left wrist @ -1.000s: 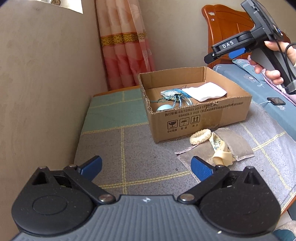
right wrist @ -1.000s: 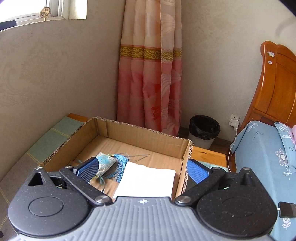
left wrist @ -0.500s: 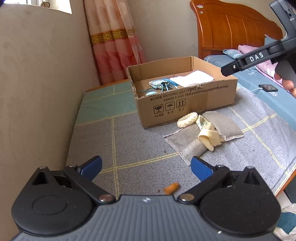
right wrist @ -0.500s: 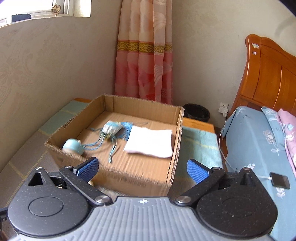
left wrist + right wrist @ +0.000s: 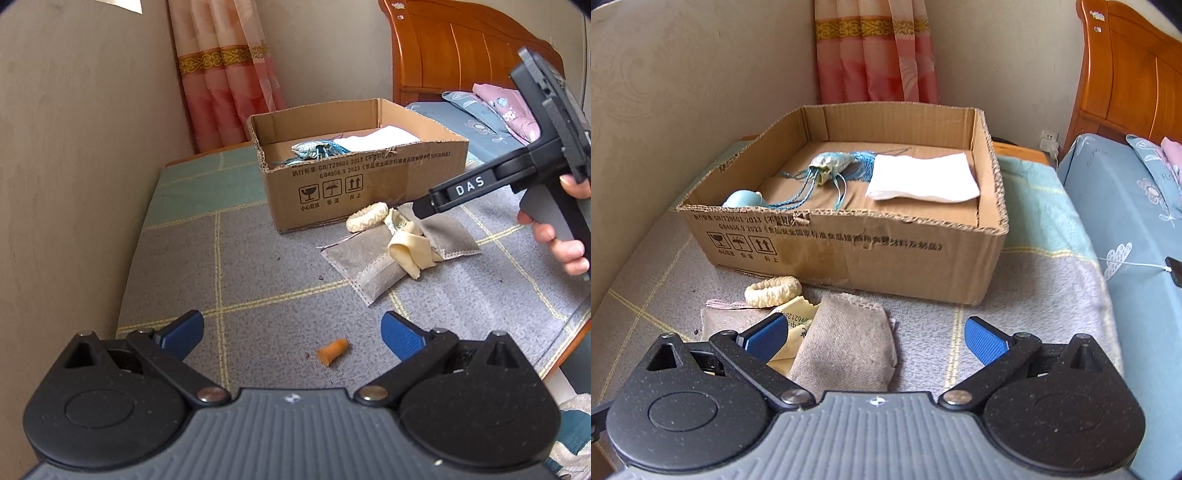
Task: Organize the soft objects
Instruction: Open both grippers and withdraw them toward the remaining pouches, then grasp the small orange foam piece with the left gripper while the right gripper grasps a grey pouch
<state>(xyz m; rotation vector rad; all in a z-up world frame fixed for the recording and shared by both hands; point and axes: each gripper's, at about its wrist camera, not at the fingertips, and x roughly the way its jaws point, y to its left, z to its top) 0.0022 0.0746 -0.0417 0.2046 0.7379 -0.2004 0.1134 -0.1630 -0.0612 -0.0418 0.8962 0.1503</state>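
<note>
An open cardboard box (image 5: 871,254) (image 5: 369,188) holds a blue tasselled pouch (image 5: 831,166), a white folded cloth (image 5: 923,177) and a pale blue round object (image 5: 742,199). In front of it lie a cream scrunchie (image 5: 774,291) (image 5: 367,218), a yellow cloth (image 5: 410,251) (image 5: 794,314) and grey pouches (image 5: 846,347) (image 5: 373,269). My right gripper (image 5: 875,336) hangs open just above the grey pouch; it also shows in the left wrist view, right gripper (image 5: 421,210), held by a hand. My left gripper (image 5: 291,328) is open and empty, low over the mat near a small orange earplug (image 5: 332,350).
The grey and green checked mat (image 5: 258,277) covers a low platform against a beige wall. A bed with blue bedding (image 5: 1137,229) and a wooden headboard (image 5: 461,48) stands to the right. A pink curtain (image 5: 875,51) hangs behind the box. A phone (image 5: 1174,271) lies on the bed.
My right gripper has pulled back from over the box and come down over the grey pouches in front of it. My left gripper has drawn back, bringing the orange earplug into view.
</note>
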